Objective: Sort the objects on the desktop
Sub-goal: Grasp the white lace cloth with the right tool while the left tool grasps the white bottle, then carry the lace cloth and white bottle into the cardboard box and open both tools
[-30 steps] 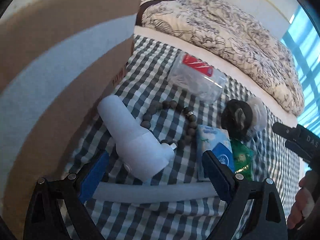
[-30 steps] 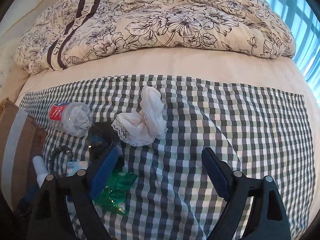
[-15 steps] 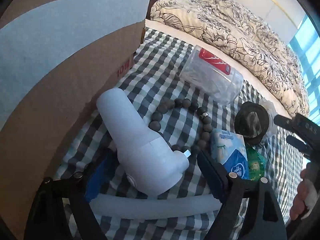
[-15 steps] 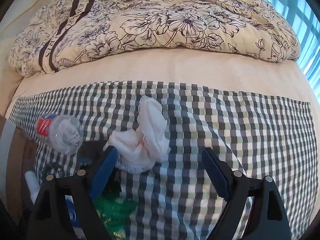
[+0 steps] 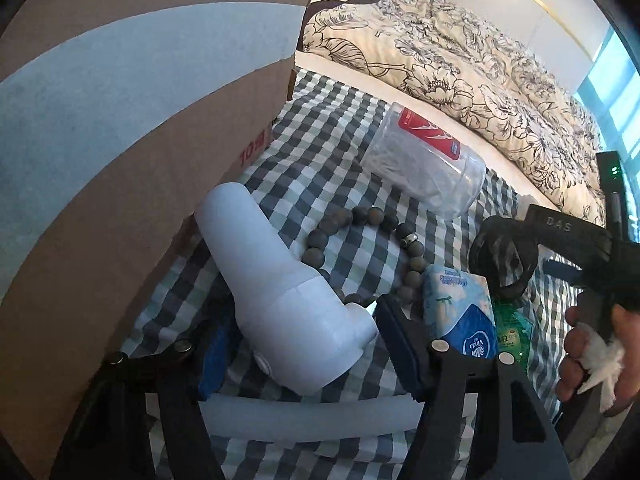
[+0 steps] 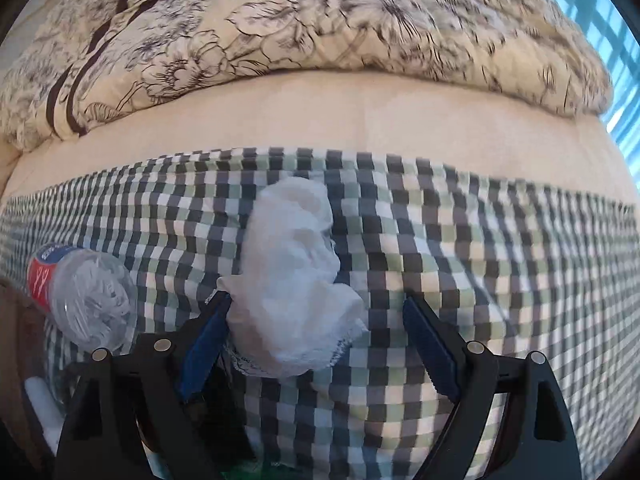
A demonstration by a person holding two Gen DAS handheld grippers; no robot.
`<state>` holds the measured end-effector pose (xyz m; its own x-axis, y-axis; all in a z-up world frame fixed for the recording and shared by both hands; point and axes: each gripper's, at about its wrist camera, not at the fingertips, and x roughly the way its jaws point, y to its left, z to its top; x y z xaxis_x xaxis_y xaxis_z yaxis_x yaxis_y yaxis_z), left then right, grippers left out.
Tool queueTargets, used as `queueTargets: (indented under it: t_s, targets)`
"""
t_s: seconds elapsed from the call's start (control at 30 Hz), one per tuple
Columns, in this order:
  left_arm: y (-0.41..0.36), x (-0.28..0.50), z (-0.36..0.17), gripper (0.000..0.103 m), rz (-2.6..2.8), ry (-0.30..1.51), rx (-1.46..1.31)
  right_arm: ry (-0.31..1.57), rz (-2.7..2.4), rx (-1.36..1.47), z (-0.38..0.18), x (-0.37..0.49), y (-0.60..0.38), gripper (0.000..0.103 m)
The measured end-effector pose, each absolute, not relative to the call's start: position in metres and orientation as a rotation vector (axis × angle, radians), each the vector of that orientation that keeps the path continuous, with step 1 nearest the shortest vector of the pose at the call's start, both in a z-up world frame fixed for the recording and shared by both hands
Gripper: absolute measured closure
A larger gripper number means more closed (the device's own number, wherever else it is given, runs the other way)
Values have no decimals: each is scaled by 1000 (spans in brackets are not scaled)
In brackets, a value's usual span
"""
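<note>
White device (image 5: 288,300) sits between the open left hand-held gripper (image 5: 308,344); close squarely. Right hand-held gripper (image 6: 316,344), open, straddles cloth (image 6: 292,296) at 12 o'clock.

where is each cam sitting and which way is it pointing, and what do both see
Left wrist: on the left gripper, low over the checked cloth, looking past its fingers at the white device beside the cardboard box; a hand shows at right.
Right wrist: on the right gripper, facing the quilt, white cloth between its open fingers.
Shared: the clear bottle, checked cloth and quilt.
</note>
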<state>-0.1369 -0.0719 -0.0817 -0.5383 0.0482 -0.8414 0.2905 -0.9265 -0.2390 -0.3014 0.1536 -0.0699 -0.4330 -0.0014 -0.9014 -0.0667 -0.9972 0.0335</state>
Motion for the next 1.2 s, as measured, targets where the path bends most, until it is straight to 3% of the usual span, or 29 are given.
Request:
queueTargets:
  t_s: [0.07,0.13,0.2,0.3,0.43,1.2]
  targets:
    - [-71,-138,-82,34,-2584,534,1433,97,2638,-1639,-68,-299,154,29]
    - [-69,-138,-81,34,-2584,528,1433,133,2671,-1654,-64,-295,155,58]
    - [-66,-137,-81,34,-2588,516,1433,139,2673,-1659,-60,-291,155,72]
    - [-61,-136,-78,34,-2600,495,1435,123,2685,-1642,-51,-282,157,81]
    - [-57,-133,-72,34,-2620,483,1424,140,2722,-1646,-41,-266,164,87]
    - [-16,-92,-1,34,-2760,348,1342,45,2842,-1688,11,-156,165,87]
